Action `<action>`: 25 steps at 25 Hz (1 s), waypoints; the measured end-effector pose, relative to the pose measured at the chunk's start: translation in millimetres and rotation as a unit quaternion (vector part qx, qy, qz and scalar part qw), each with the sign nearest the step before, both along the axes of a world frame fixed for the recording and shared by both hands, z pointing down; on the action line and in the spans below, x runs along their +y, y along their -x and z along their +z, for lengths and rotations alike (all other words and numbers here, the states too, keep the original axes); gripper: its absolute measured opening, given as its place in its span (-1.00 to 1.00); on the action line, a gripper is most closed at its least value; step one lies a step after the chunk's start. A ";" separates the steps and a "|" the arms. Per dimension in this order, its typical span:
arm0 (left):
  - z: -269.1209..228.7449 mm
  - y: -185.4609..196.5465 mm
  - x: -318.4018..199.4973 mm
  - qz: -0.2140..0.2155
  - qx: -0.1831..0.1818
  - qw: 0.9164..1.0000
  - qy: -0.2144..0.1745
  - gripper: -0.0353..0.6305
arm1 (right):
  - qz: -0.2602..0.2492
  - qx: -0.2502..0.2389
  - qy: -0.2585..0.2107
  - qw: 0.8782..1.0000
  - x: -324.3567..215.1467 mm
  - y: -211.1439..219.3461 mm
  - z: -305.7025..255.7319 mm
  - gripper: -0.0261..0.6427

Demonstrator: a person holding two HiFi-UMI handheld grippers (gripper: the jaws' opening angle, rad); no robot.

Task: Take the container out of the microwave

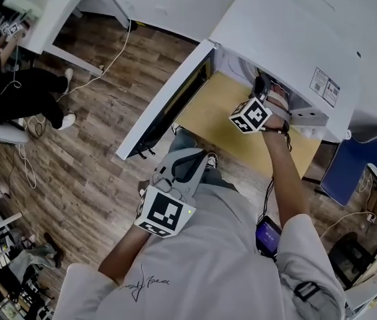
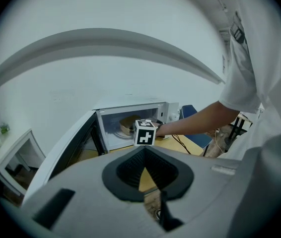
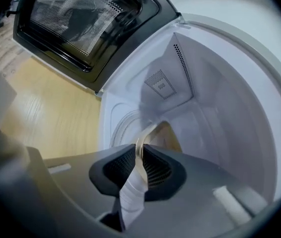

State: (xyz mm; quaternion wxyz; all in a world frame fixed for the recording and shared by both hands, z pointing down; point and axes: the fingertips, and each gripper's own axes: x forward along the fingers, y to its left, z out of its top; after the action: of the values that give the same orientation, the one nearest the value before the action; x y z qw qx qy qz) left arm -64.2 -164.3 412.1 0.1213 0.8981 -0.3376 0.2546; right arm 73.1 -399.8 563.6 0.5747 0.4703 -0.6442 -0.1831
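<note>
**Right tool (image 1: pixel 267 97) holds the container (image 3: pixel 149 134) by its rim, inside the microwave (image 1: pixel 288 32)**

Head view: the microwave stands on the yellow table (image 1: pixel 208 122), at 1 o'clock. Its door (image 1: pixel 162 105) is swung open toward 9 o'clock. The right tool reaches into the cavity. The container itself is hidden under the microwave's roof. The left tool (image 1: pixel 198 160) hangs at 6 o'clock, well apart from the microwave.

Left gripper view: the left tool's jaws meet at the tips with nothing between them. Far at 12 o'clock, a brown container sits in the open cavity, just behind the right tool's marker cube.

Right gripper view: the jaws are pressed on the thin near rim of the container, which rests on the turntable (image 3: pixel 120 128) at the cavity floor.

The wall looks thin, like paper or light plastic, so I judge it light but easy to bend. A grip on one side of the rim may let it tilt. Whether there is something inside, I cannot see. It is better to draw it out slowly and level.
</note>
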 end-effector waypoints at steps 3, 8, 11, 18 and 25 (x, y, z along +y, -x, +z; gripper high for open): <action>-0.4 -5.8 2.5 0.011 -0.002 1.000 -0.007 -0.90 | 0.001 -0.006 0.003 1.000 4.0 -1.1 -1.9 -0.74; 2.0 -12.1 7.4 0.016 0.005 1.000 -0.004 -0.90 | 0.013 -0.032 0.011 0.999 10.9 -5.0 -5.8 -0.74; 2.5 -15.5 10.0 0.016 0.006 1.000 -0.006 -0.89 | 0.016 -0.039 0.014 0.999 15.2 -8.1 -7.5 -0.75; -2.7 -18.0 14.4 0.012 0.012 1.000 -0.012 -0.89 | 0.018 -0.060 0.015 0.998 27.6 -7.8 -14.9 -0.74; -10.0 -18.8 14.9 0.004 0.018 1.000 -0.022 -0.89 | 0.011 -0.083 0.019 0.996 41.7 -3.3 -24.5 -0.75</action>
State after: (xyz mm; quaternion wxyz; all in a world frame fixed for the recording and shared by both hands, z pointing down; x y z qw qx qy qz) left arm -45.4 -149.4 402.1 0.1070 0.9062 -0.3373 0.2314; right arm 76.4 -358.1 539.1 0.5305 0.4798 -0.6876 -0.1247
